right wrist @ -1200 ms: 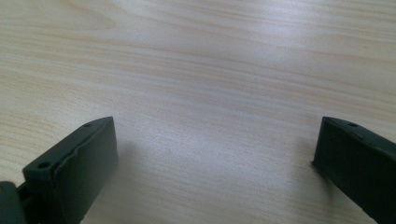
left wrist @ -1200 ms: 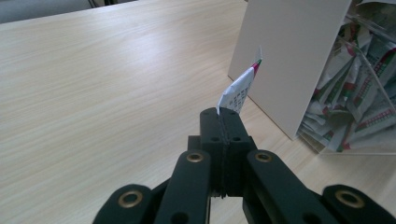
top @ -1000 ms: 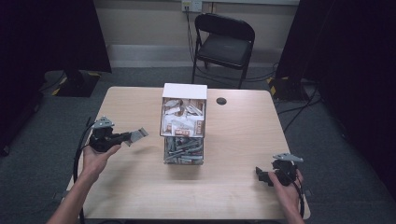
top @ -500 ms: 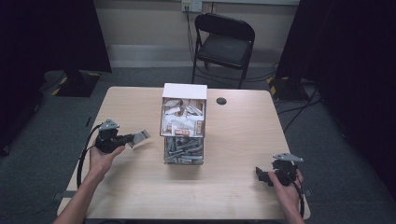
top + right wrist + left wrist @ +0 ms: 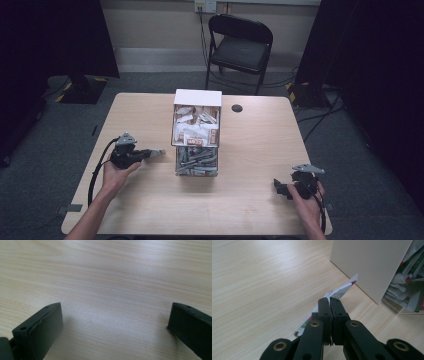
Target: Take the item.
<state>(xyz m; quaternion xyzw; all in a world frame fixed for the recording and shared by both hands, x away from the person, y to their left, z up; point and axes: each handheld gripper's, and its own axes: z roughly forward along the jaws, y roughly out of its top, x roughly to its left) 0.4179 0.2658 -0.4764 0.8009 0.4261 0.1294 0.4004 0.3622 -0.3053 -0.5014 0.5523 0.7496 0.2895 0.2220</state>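
While the pale wooden tabletop [image 5: 250, 200] spreads wide beneath both of your hands, the two-tier dispenser box [image 5: 197, 131] stands at its centre, white sachets heaped in the upper bin and more in the clear tray below. Your left gripper [image 5: 142, 154] sits just left of that box, jaws pressed together on a single sachet [image 5: 342, 291], a thin white packet with red and green print whose free end points toward the box's blank side wall. Your right gripper [image 5: 281, 186] rests near the tabletop's right front corner, well apart from everything, its jaws spread wide over bare wood.

Expect the sachet to weigh next to nothing and to bend easily; it looks like glossy film, so it may slide if your pinch loosens. You hold it near one end, and the long free part could droop or flap. A hold nearer the middle, across the flat faces, would likely steady it better.
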